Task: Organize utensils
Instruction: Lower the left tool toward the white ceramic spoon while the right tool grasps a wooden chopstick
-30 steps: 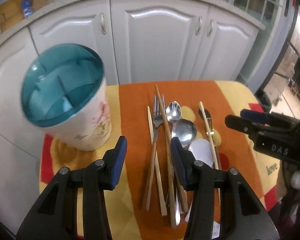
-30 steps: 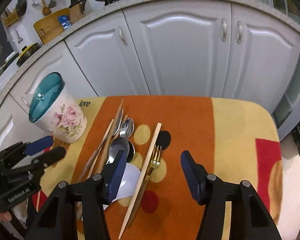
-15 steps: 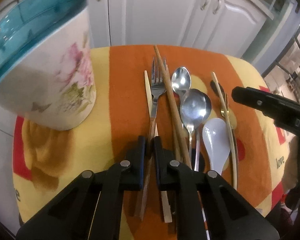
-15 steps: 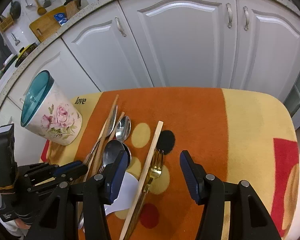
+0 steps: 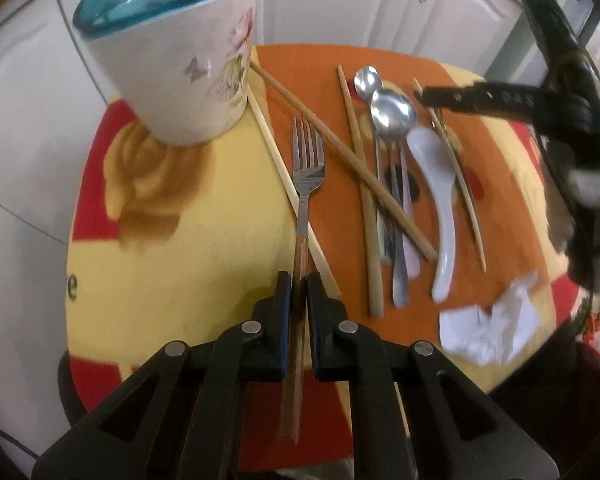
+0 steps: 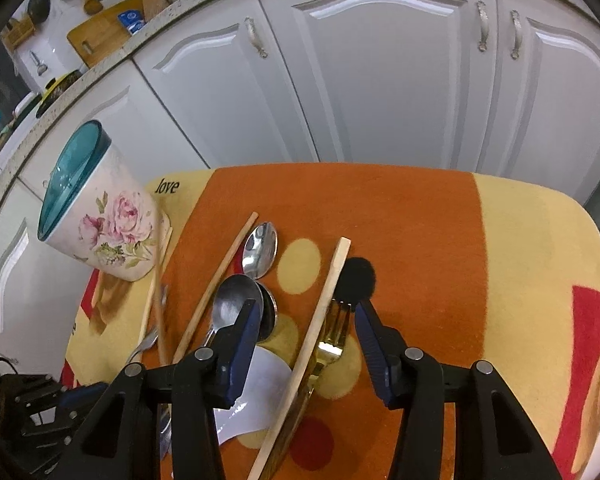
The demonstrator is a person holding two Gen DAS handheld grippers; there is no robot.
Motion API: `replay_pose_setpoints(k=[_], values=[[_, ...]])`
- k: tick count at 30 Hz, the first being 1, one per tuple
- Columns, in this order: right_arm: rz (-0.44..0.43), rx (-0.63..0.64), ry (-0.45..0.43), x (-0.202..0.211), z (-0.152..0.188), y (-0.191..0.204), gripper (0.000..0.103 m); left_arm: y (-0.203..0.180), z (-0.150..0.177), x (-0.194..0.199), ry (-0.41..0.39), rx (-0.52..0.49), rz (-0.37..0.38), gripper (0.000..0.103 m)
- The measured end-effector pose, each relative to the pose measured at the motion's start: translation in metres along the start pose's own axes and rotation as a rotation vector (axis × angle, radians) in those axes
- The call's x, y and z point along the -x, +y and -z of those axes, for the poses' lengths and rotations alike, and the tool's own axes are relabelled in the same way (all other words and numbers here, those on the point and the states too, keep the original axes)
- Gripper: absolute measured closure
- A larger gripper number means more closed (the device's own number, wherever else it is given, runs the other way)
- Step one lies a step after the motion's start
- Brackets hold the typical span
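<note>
Wooden-handled fork [image 5: 308, 168] between left hand-held gripper [image 5: 299, 292] pads

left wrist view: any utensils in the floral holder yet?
No. The floral holder shows only its bare teal interior, and the steel fork sits clamped in the left gripper over the cloth.

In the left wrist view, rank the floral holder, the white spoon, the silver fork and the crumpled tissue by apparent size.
1. floral holder
2. silver fork, longest, though nearest the camera
3. white spoon and crumpled tissue: too alike to rank
</note>
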State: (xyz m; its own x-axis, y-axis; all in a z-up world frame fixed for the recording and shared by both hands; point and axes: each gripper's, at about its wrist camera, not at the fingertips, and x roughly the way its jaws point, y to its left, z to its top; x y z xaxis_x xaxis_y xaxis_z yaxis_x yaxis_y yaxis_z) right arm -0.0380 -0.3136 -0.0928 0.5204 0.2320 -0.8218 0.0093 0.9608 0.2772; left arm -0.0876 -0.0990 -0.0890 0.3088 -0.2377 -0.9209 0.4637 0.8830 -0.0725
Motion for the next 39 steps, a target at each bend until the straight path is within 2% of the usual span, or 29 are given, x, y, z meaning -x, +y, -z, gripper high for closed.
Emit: replay_pose_setpoints(k=[3, 7, 10, 16, 19, 24, 31, 39], values=[[-0.003, -0.010, 0.007, -0.004, -0.001, -0.002, 0.054, -0.002, 0.004, 0.005, -0.005, -0.014, 0.008, 0.097], [0.003, -0.012, 0.009, -0.006, -0.004, -0.005, 0.054, 0.000, -0.015, 0.016, -0.073, 0.014, 0.021, 0.095], [0.003, -0.008, 0.013, -0.008, -0.008, -0.007, 0.054, 0.005, -0.025, 0.019, -0.097, 0.035, 0.023, 0.088], [0.026, 0.003, 0.030, -0.016, -0.013, -0.010, 0.054, 0.007, -0.050, 0.006, -0.107, 0.097, 0.011, 0.083], [0.050, 0.019, 0.035, -0.021, -0.016, -0.008, 0.064, 0.008, -0.056, -0.005, -0.093, 0.134, 0.022, 0.082], [0.067, 0.036, 0.028, -0.026, -0.016, -0.013, 0.091, 0.008, -0.060, 0.001, -0.117, 0.154, 0.031, 0.080], [-0.018, -0.016, -0.011, -0.001, -0.011, -0.026, 0.095, 0.011, -0.069, 0.000, -0.123, 0.183, 0.046, 0.076], [-0.061, -0.054, -0.049, 0.028, -0.006, -0.034, 0.097, -0.001, -0.077, 0.002, -0.121, 0.166, 0.081, 0.076]])
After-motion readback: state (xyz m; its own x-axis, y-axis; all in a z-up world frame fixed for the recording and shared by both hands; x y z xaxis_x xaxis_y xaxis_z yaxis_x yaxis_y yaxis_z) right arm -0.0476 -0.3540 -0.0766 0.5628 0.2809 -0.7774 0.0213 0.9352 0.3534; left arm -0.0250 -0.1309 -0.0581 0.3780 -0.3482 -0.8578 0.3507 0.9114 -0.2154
